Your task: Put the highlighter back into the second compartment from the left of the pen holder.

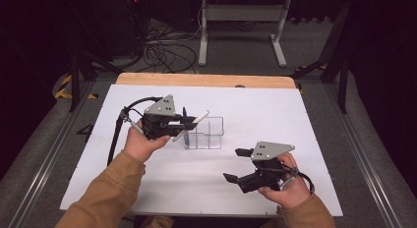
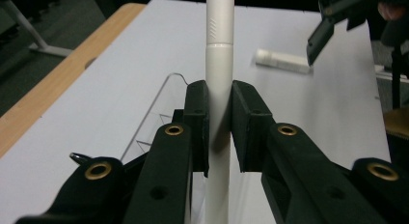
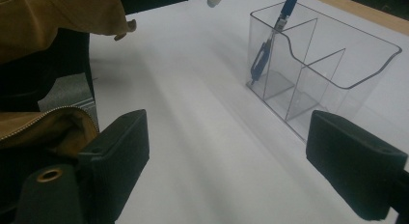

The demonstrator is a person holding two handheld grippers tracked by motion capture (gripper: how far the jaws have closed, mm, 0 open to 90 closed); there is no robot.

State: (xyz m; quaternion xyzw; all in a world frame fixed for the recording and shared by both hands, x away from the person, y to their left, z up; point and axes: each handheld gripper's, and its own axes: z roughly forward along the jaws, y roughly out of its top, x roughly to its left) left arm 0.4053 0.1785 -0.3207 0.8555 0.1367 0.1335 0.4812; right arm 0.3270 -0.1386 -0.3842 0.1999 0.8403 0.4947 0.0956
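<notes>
While the left tool [image 2: 219,132] clamps the white marker [image 2: 219,64] mid-barrel above the clear organizer [image 1: 204,133] on the surface [image 1: 295,120], and the right tool [image 1: 239,165] hangs wide and empty, the marker looks light, stiff, slick; grip the barrel.

A white pen [image 2: 219,84], a blue pen [image 3: 270,38], a clear organizer [image 3: 333,64], black claws.

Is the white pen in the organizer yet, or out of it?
Out. The left gripper holds the white pen clamped between its fingers, beside the clear organizer.
</notes>
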